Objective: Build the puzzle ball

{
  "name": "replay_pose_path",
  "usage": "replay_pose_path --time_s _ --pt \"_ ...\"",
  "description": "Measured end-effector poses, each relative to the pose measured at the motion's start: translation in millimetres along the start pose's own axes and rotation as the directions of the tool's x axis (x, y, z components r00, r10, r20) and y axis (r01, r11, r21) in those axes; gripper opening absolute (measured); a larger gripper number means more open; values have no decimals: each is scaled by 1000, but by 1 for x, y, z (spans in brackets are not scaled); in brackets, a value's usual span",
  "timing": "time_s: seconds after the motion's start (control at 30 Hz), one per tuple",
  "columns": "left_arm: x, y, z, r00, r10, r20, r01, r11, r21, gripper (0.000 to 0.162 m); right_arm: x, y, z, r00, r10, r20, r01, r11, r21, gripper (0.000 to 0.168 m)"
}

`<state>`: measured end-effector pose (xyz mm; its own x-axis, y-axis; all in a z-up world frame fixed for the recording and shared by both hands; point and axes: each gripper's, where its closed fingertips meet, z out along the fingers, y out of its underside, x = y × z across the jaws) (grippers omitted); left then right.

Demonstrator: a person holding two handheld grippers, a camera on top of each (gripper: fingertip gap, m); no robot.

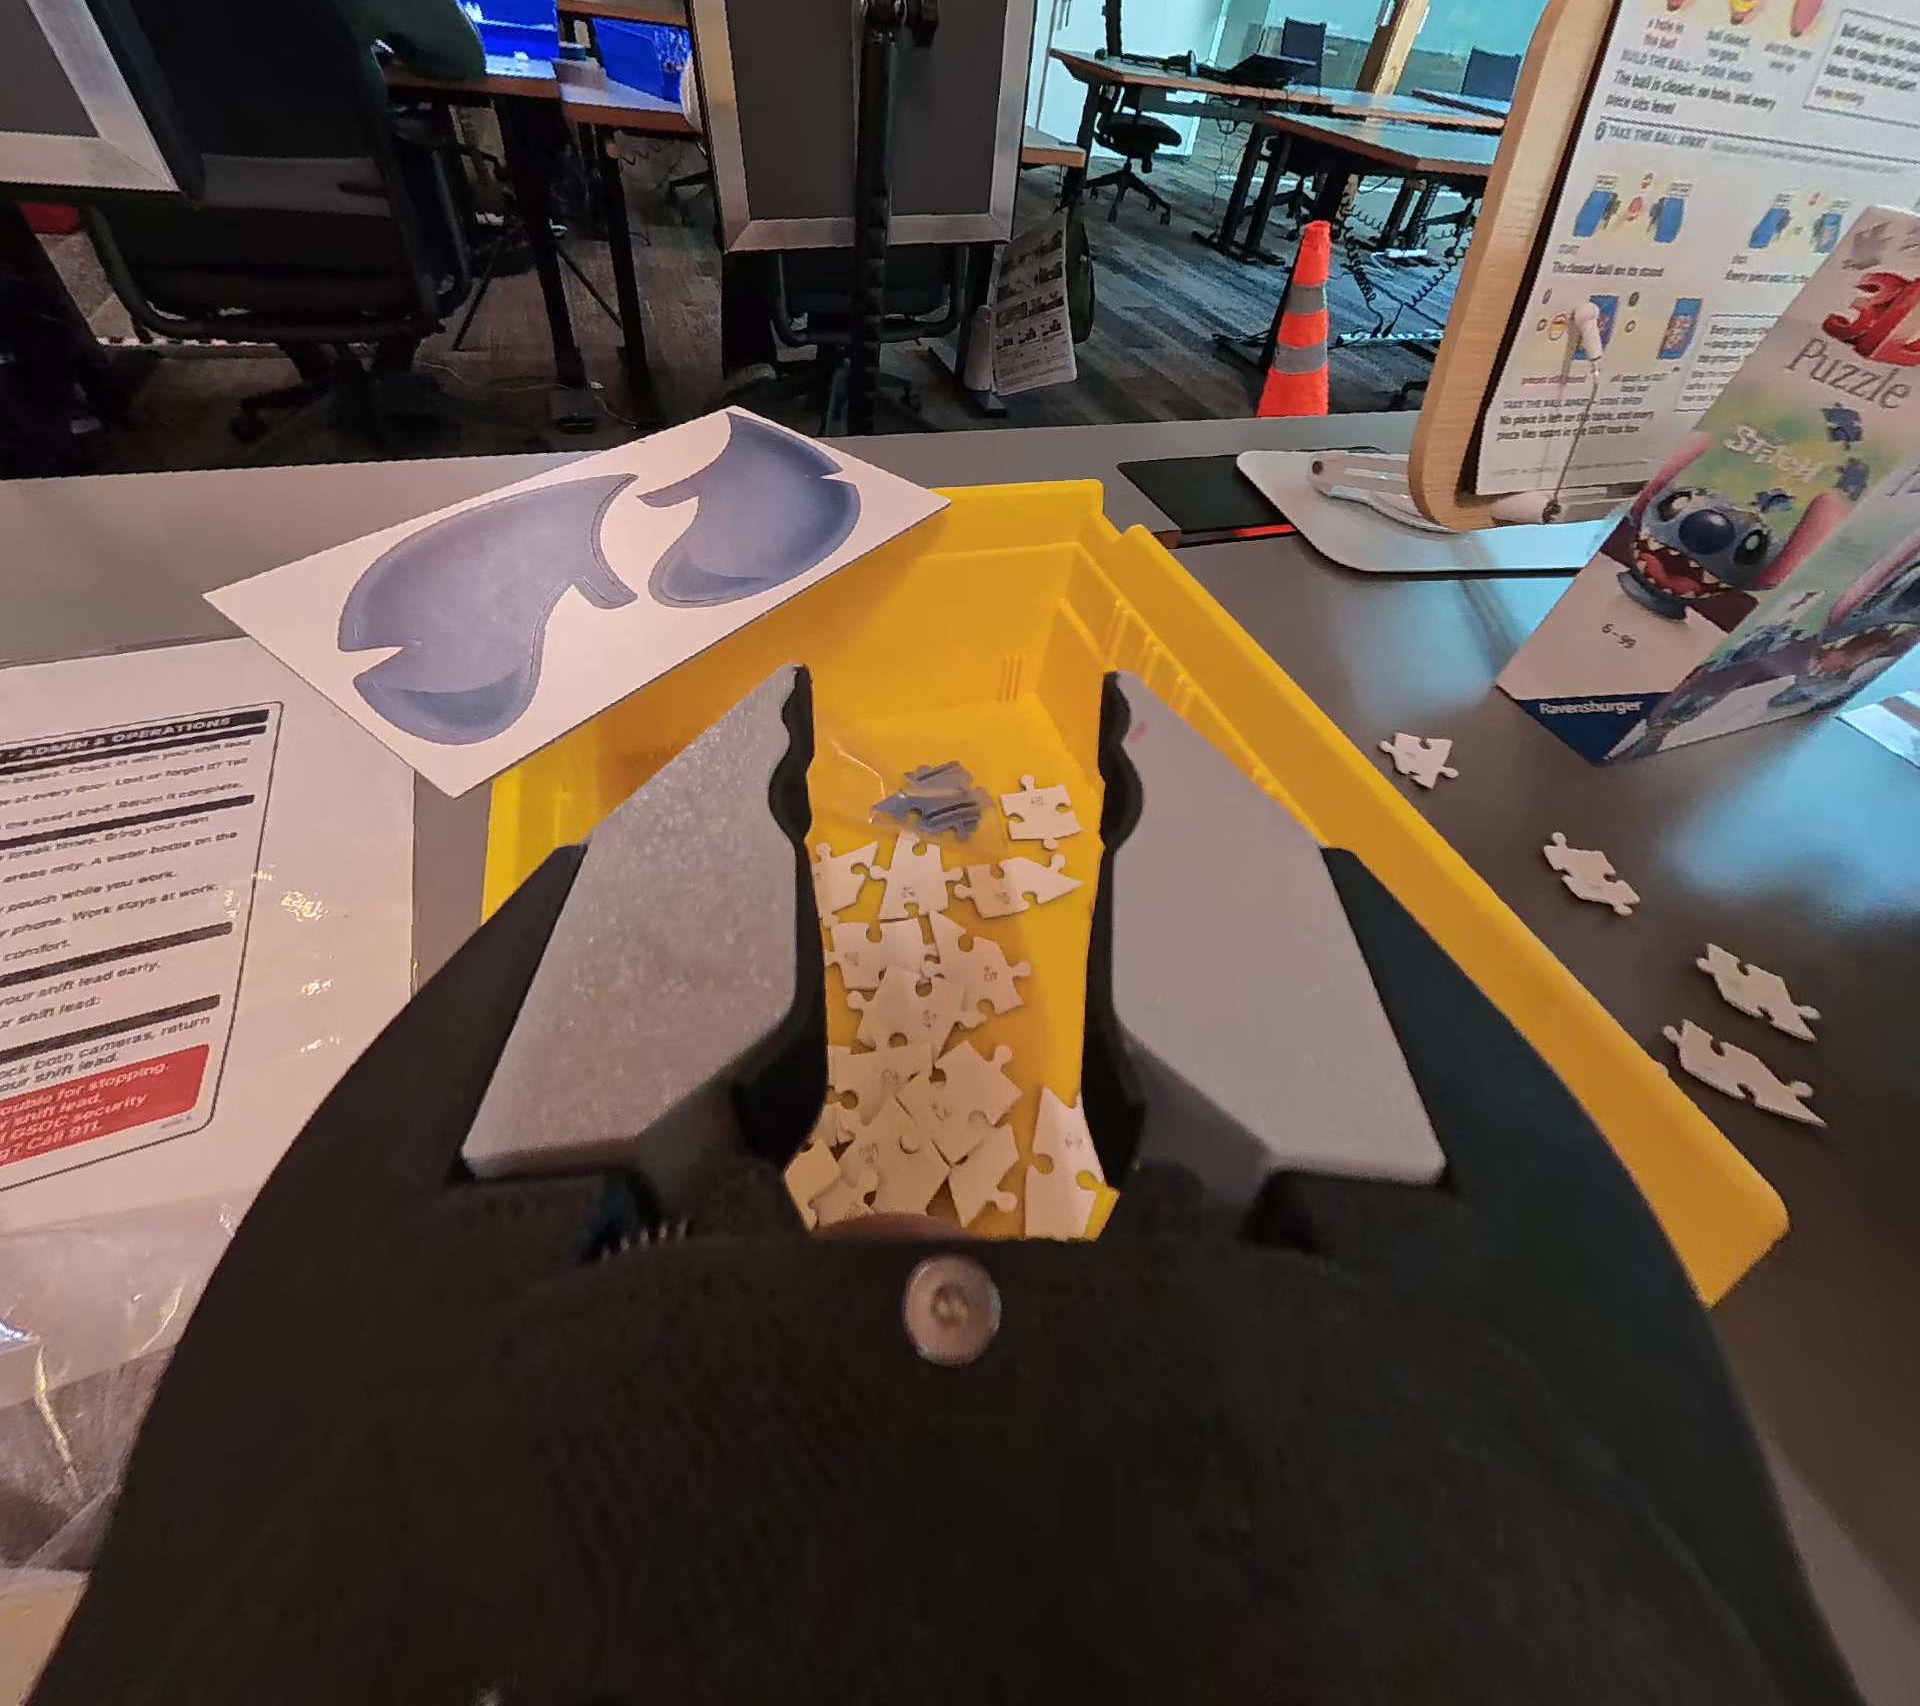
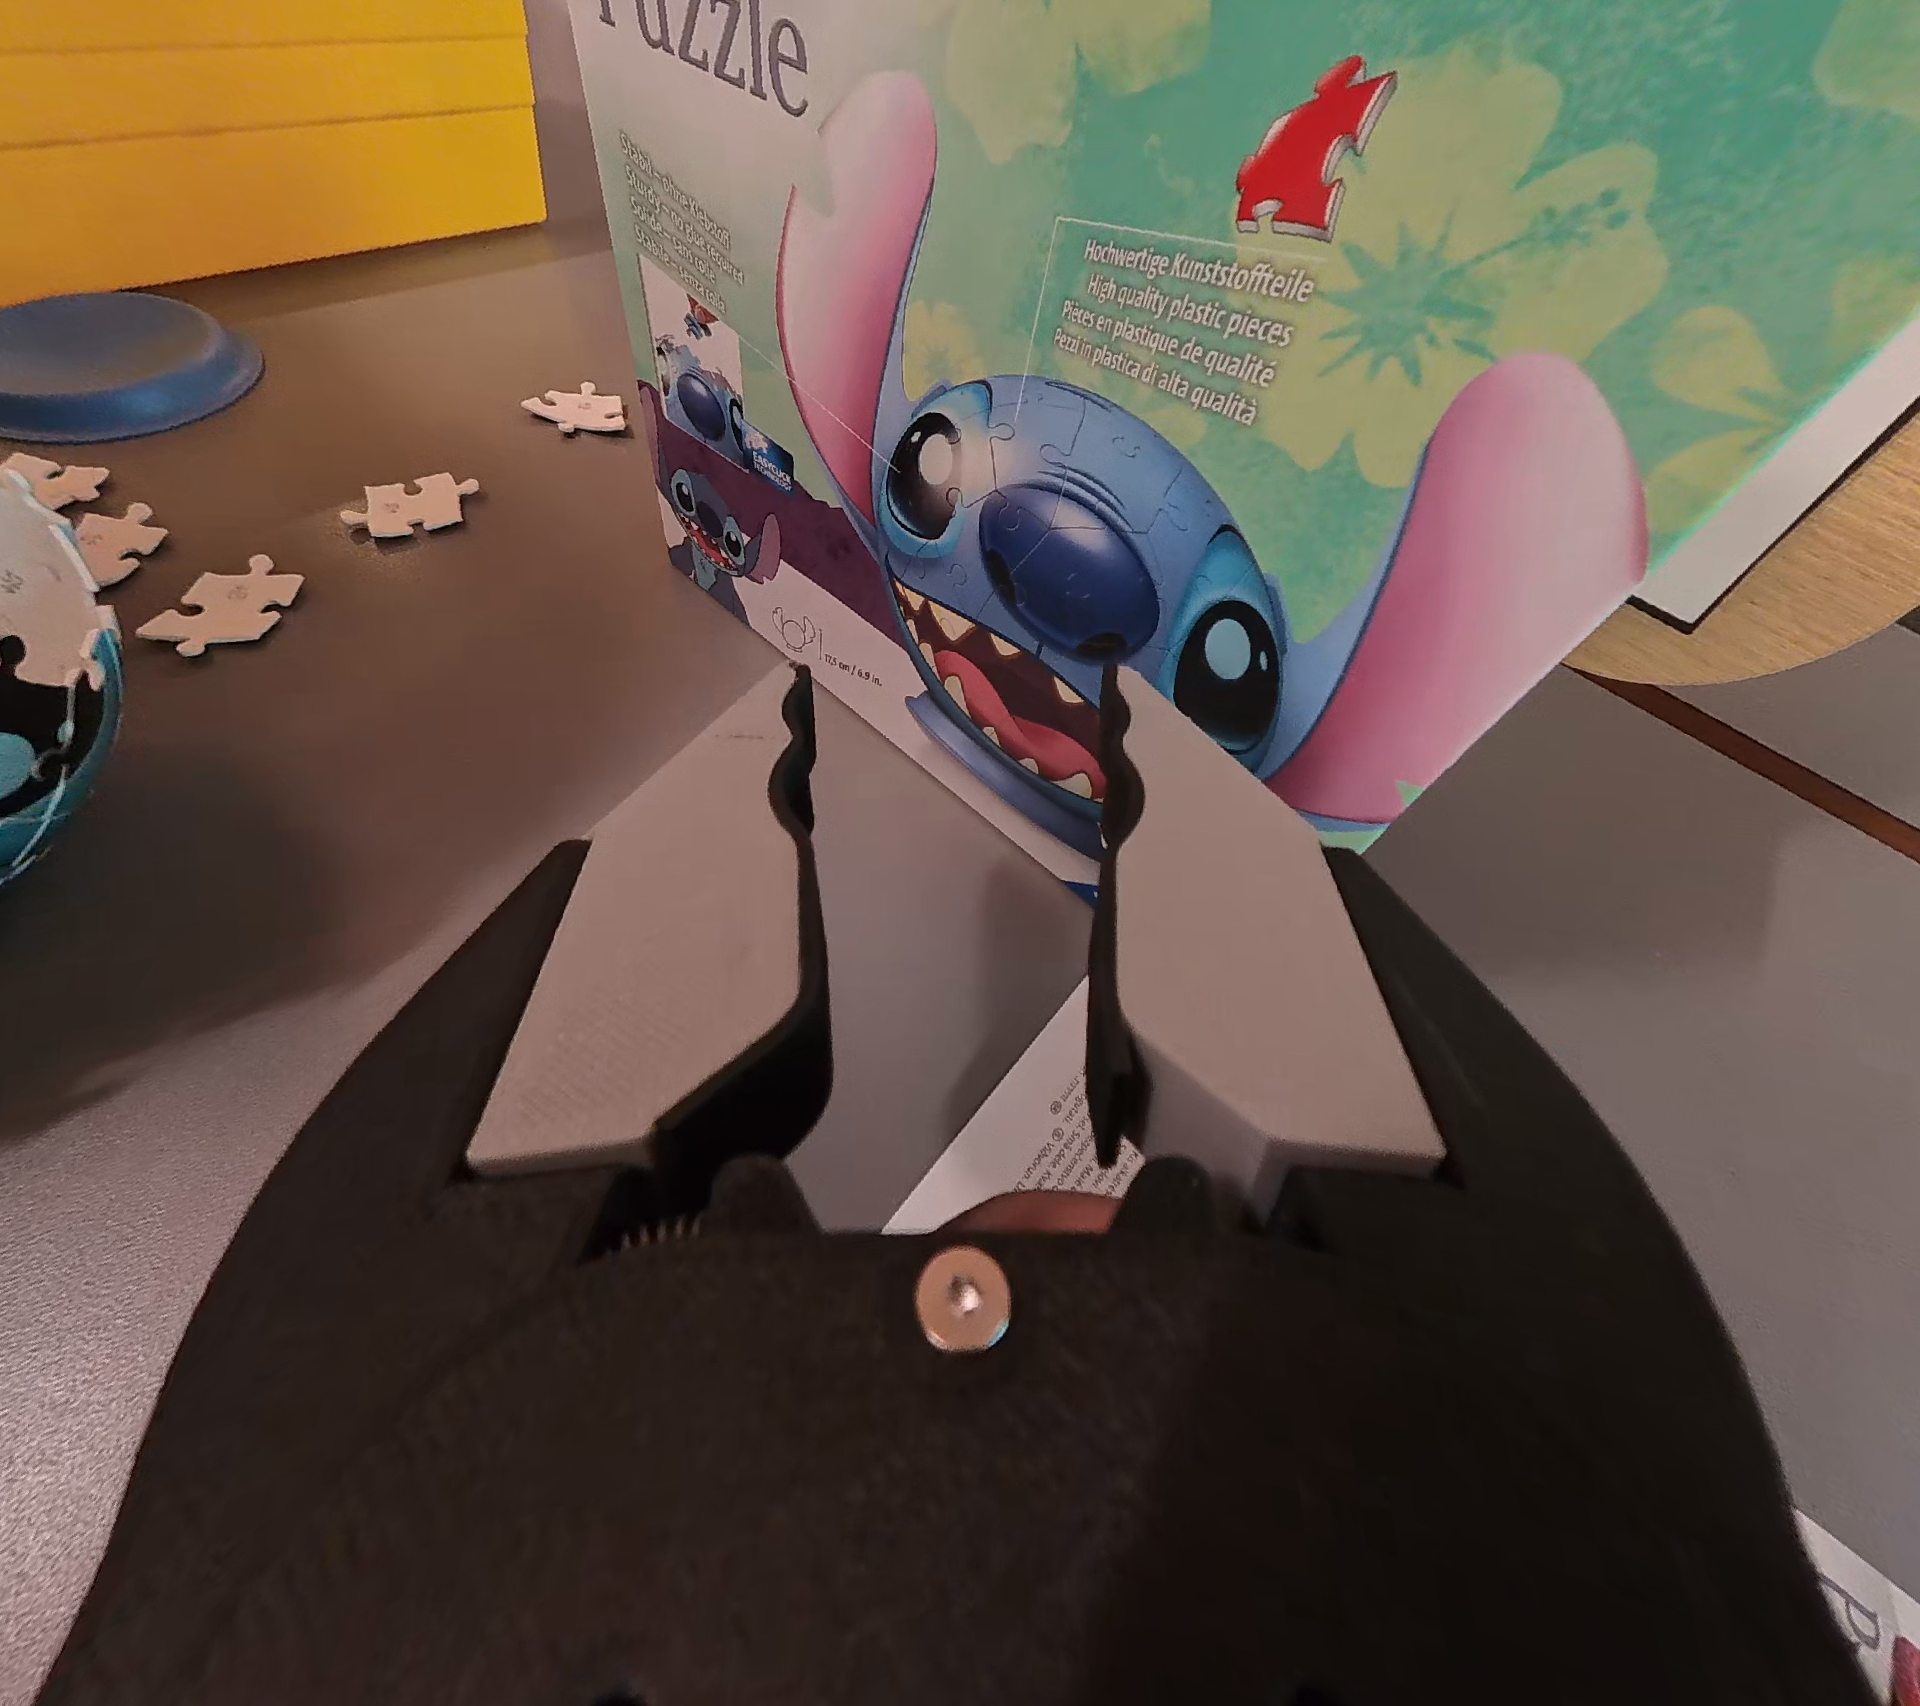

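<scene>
My left gripper [image 1: 954,690] is open and empty above a yellow bin [image 1: 1278,752]. The bin holds several white puzzle pieces [image 1: 925,1012], face down, and a small clear bag of blue pieces [image 1: 935,799]. Several loose white pieces [image 1: 1590,872] lie on the grey table right of the bin. My right gripper [image 2: 954,685] is open and empty, close in front of the puzzle box [image 2: 1247,254]. The partly built puzzle ball [image 2: 47,680] sits at the left edge of the right wrist view, with loose pieces [image 2: 223,602] beside it. A blue round stand [image 2: 114,363] lies farther back.
A white card printed with blue ear shapes [image 1: 582,586] lies across the bin's far left corner. A laminated sheet [image 1: 135,918] lies at the left. The puzzle box [image 1: 1766,565] and an instruction board [image 1: 1683,129] stand at the right. An orange cone [image 1: 1297,326] stands on the floor beyond. Tip to tip, the grippers are about 50 centimetres apart.
</scene>
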<state>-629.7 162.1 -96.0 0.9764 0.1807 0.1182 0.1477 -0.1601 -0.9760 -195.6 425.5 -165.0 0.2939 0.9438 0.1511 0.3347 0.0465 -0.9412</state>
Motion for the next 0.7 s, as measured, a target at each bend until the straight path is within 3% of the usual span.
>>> replay_pose_path --time_s 0.4,0.57,0.7 --pt "0 -3 -7 1000 5 -13 -6 999 -33 52 -4 5 4 1000 -26 0 26 999 -33 51" --pt "-5 11 -13 996 84 -21 -86 980 -178 47 0 -2 -2 998 -48 -32 48 999 -14 51" --pt "17 40 -23 965 126 -230 -212 890 -403 48 6 -12 -11 998 -33 -60 35 999 31 51"
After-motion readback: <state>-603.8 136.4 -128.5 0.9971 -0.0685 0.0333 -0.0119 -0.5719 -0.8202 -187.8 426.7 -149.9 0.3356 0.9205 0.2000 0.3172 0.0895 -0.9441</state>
